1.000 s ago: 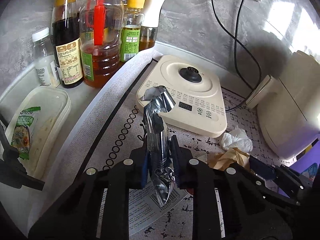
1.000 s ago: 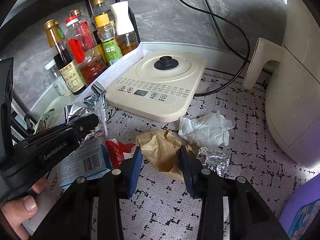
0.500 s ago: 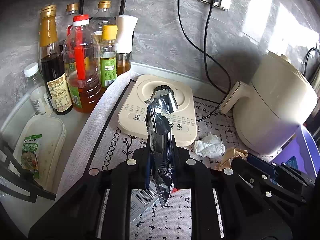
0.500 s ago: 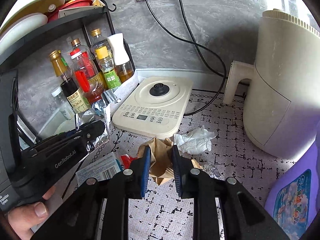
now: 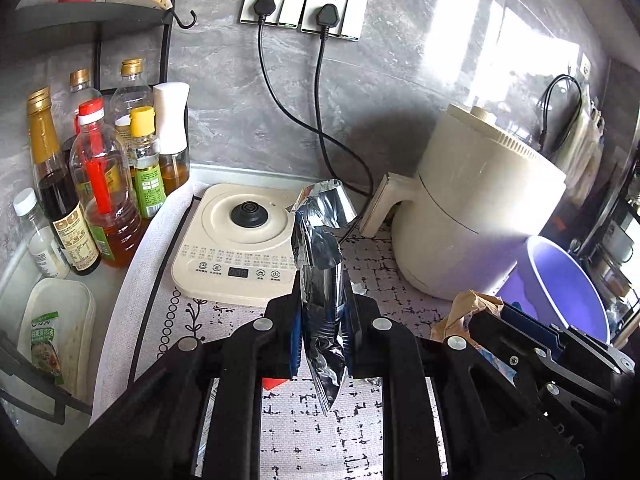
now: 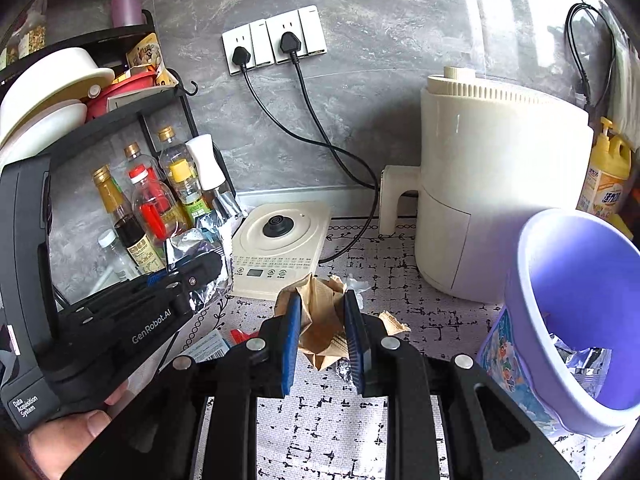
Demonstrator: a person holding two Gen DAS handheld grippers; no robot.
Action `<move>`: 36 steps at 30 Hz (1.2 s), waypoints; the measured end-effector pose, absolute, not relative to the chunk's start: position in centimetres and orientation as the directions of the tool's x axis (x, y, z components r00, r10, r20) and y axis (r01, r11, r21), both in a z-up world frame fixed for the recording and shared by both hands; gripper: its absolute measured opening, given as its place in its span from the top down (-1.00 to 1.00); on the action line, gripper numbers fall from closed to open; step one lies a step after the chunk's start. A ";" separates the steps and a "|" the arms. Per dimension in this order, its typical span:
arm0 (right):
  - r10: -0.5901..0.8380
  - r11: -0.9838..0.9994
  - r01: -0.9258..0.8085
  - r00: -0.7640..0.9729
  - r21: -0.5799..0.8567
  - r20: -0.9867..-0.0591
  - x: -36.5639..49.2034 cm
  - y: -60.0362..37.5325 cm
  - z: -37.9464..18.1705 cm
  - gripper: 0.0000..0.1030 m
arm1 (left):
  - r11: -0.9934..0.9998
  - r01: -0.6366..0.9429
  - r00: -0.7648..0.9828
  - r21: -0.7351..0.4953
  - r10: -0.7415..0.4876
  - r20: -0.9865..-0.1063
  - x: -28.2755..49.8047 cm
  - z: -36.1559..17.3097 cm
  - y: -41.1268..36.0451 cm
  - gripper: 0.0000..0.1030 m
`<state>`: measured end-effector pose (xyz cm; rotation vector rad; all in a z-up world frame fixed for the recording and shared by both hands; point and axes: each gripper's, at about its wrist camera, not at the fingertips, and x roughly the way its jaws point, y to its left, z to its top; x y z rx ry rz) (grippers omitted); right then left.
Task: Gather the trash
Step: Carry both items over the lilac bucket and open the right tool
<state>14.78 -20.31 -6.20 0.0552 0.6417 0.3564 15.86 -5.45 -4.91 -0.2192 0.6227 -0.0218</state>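
- Left gripper (image 5: 322, 336): jaws clamped on a silver foil wrapper (image 5: 320, 264). Wrapper is crinkled, mirror-bright, stands upright between the pads; top flares open above the fingertips, a pointed lower end hangs below them.
- Right gripper (image 6: 323, 340): jaws pinched on a crumpled brown paper bag (image 6: 320, 320). Paper is tan, creased, bunched; it sticks out above and below the blue pads.
- Purple bin (image 6: 576, 320): to the right of the right gripper, near it, open top tilted toward the camera. Crinkled foil scraps lie inside.
- Loose trash on the patterned mat below the right gripper: one white tissue wad (image 6: 356, 284) just behind the paper bag, one red scrap (image 6: 242, 336) to the left, one printed barcode label (image 6: 208, 350) further left.
- Counts: two grippers, two wall plugs, one cream induction base (image 5: 236, 240) ahead of the left gripper, one cream air fryer (image 6: 496, 200) ahead-right.
- Bottles at far left: six or more; exact count unclear.
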 end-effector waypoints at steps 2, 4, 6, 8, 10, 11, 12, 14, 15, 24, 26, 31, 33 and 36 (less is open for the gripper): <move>0.322 0.946 -0.281 0.760 0.161 -0.565 14.2 -21.3 -5.7 0.58 | 0.978 -0.014 0.816 -0.210 -0.110 -0.567 15.8 -4.4 -6.5 0.69; 0.301 0.953 -0.256 0.777 0.159 -0.553 13.6 -22.2 -5.1 0.58 | 0.978 0.019 0.819 -0.208 -0.134 -0.558 15.7 -3.9 -7.7 0.69; 0.280 0.960 -0.232 0.793 0.157 -0.541 13.0 -23.2 -4.6 0.58 | 0.977 0.052 0.821 -0.206 -0.159 -0.549 15.8 -3.5 -8.9 0.69; 0.256 0.966 -0.206 0.808 0.153 -0.530 12.6 -24.2 -4.0 0.58 | 0.975 0.082 0.823 -0.205 -0.183 -0.538 16.0 -3.0 -10.1 0.69; 0.233 0.972 -0.180 0.822 0.152 -0.520 12.2 -25.5 -3.4 0.58 | 0.972 0.111 0.823 -0.206 -0.206 -0.529 16.2 -2.5 -11.3 0.69; 0.223 0.974 -0.167 0.827 0.153 -0.516 12.1 -26.1 -3.2 0.58 | 0.971 0.125 0.823 -0.205 -0.217 -0.525 16.3 -2.3 -11.9 0.69; 0.212 0.976 -0.155 0.832 0.153 -0.512 12.0 -26.7 -3.0 0.58 | 0.969 0.139 0.823 -0.204 -0.228 -0.521 16.4 -2.1 -12.5 0.69; 0.191 0.980 -0.131 0.843 0.152 -0.503 11.8 -27.9 -2.5 0.57 | 0.965 0.165 0.821 -0.203 -0.248 -0.514 16.6 -1.7 -13.7 0.69; 0.182 0.981 -0.121 0.847 0.153 -0.499 11.7 -28.5 -2.3 0.57 | 0.963 0.177 0.820 -0.203 -0.258 -0.511 16.7 -1.5 -14.2 0.69; 0.115 0.986 -0.042 0.876 0.164 -0.469 11.7 -33.1 -0.9 0.57 | 0.943 0.272 0.810 -0.193 -0.333 -0.483 17.7 0.0 -19.1 0.69; 0.099 0.985 -0.022 0.880 0.169 -0.464 11.8 -34.1 -0.8 0.57 | 0.939 0.288 0.807 -0.189 -0.344 -0.479 18.0 0.3 -20.0 0.69; 0.065 0.982 0.025 0.884 0.186 -0.463 12.3 -36.5 -0.6 0.45 | 0.929 0.320 0.800 -0.184 -0.369 -0.473 18.7 0.7 -21.9 0.69; 0.050 0.981 0.045 0.883 0.190 -0.467 12.4 -37.4 -0.6 0.31 | 0.925 0.333 0.795 -0.181 -0.379 -0.473 18.9 0.7 -22.6 0.69; 0.030 0.976 0.073 0.886 0.203 -0.462 12.3 -38.7 -0.6 0.17 | 0.918 0.354 0.787 -0.179 -0.396 -0.473 19.3 0.8 -23.7 0.69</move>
